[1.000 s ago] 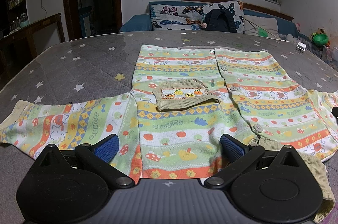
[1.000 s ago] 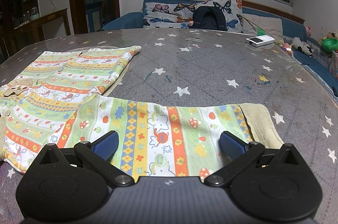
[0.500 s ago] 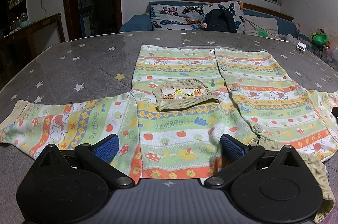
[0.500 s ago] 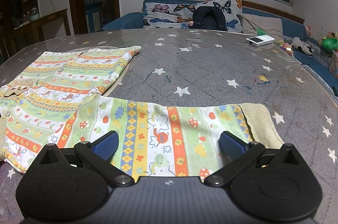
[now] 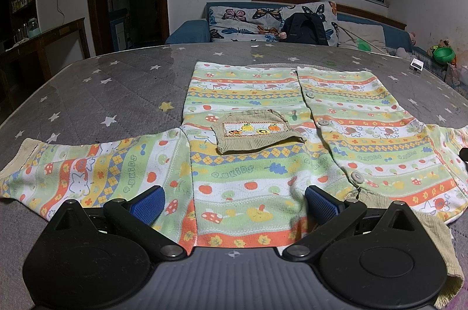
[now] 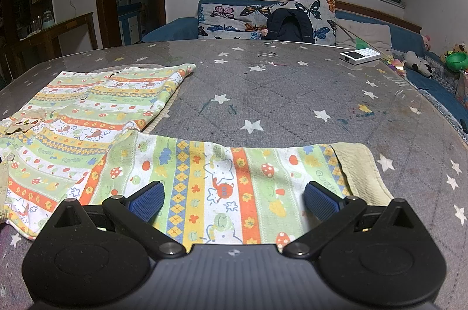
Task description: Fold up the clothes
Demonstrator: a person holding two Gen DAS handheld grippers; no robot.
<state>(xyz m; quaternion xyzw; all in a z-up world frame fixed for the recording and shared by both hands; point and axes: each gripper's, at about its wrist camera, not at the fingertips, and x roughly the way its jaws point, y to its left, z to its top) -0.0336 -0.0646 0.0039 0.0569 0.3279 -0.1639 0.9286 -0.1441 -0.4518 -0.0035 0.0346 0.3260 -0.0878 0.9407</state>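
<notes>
Left hand-held gripper [image 5: 234, 200] jaws wide apart, empty, over the shoulder of the striped, cartoon-print knit children's cardigan [image 5: 248, 163]. Right hand-held gripper [image 6: 232, 200] likewise spread, over its right sleeve [image 6: 234, 178]. Cardigan lies flat (sleeves out) on the grey star-patterned counter [image 6: 292, 105]. Blue sofa [image 5: 190, 32] beyond.

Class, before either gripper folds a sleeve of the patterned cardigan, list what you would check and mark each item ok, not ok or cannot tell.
1. Striped, cartoon-print knitted cardigan lies flat, front up: ok.
2. Both sleeves spread sideways: ok; the right sleeve ends in a beige ribbed cuff.
3. Left gripper jaws open, holding nothing: ok.
4. Right gripper jaws open, holding nothing: ok.
5. Buttons fastened: cannot tell.
6. Small white device lies apart from the cardigan: ok.
</notes>
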